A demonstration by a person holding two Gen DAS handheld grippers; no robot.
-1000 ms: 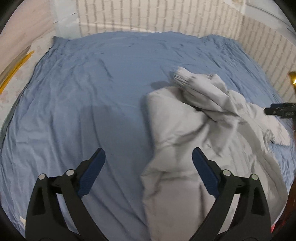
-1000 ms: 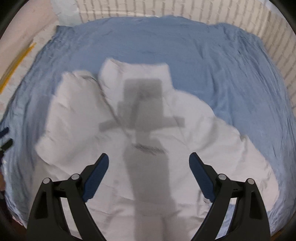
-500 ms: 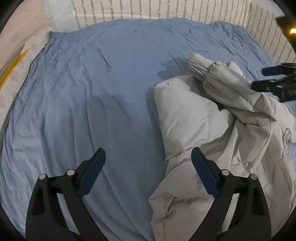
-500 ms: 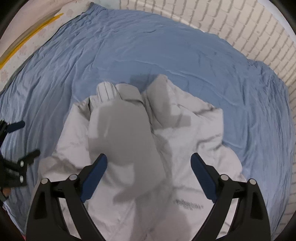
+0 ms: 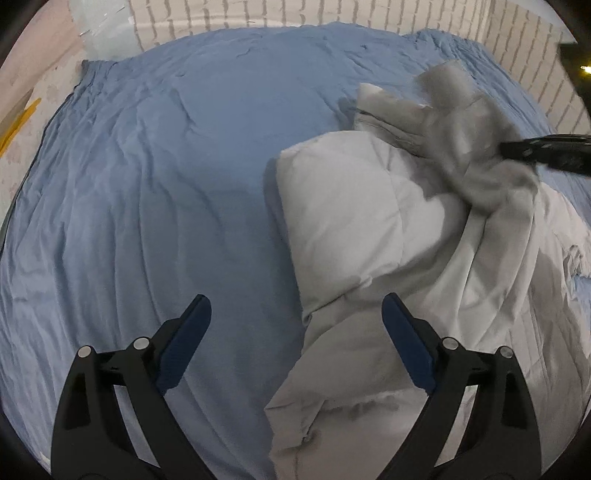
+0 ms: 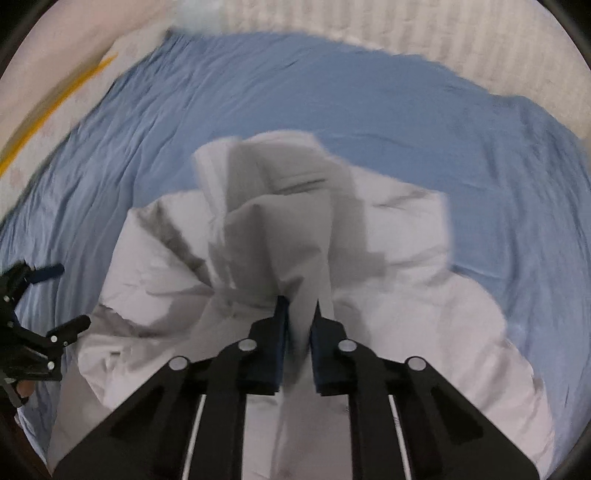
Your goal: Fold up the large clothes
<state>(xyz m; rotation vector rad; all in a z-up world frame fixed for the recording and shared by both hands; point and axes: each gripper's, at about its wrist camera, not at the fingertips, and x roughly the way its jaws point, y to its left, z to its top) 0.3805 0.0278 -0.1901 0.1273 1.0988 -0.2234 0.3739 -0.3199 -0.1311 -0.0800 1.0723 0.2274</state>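
Clamping its jaws on a sleeve of the crumpled white jacket [image 6: 280,236] on the blue bed [image 5: 147,184], the right gripper [image 6: 301,310] begins spreading it flat; next, the left gripper [image 5: 295,325], jaws apart, must seize the near edge.

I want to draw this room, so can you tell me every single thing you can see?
Jacket: one, pale grey, puffy, crumpled on the right side of the bed.
Sheet: one, blue, wrinkled, covering the bed.
Brick wall: one, whitish, behind the bed.
Yellow strip: one, far left beside the bed; too blurred to name.
Left gripper: one, black with blue pads, open above the jacket's edge.
Right gripper: one, black with blue pads, just closed, pinching a raised fold of the jacket.
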